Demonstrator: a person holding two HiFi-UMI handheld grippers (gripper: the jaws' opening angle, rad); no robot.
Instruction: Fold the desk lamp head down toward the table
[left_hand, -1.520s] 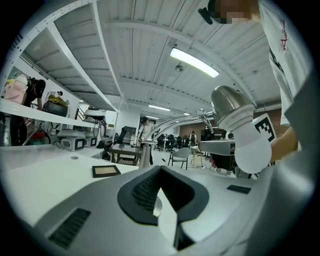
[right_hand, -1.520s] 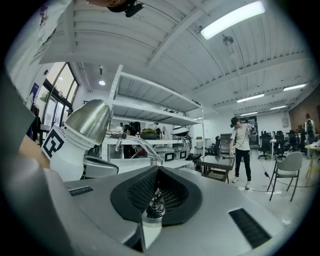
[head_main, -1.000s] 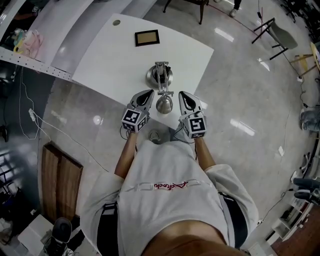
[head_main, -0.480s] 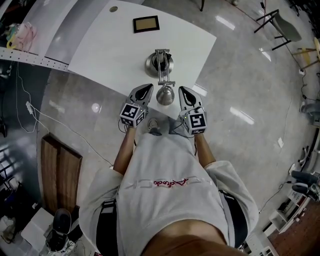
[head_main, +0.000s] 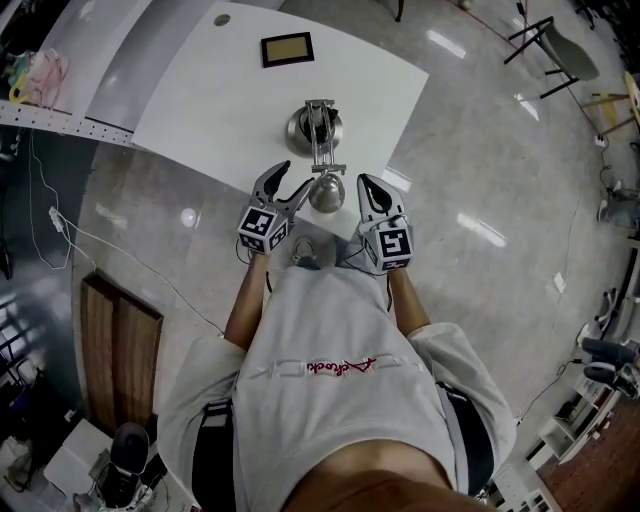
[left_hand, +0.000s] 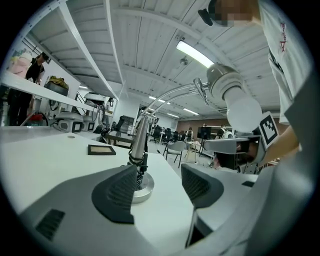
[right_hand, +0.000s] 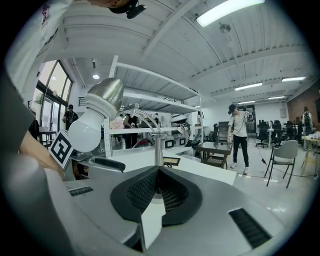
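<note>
Opening the left gripper (head_main: 290, 180), fingers (left_hand: 120, 192) empty, just left of and below the lamp head (head_main: 327, 190); holding the right gripper (head_main: 367, 188) clenched, empty, just right of it.

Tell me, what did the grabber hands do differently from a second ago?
The left gripper is opening its jaws; a second ago they were shut. Nothing is between them, and the lamp head hangs just beside it, untouched. The right gripper stayed shut and empty. The lamp base and the small frame kept their places on the table.
</note>
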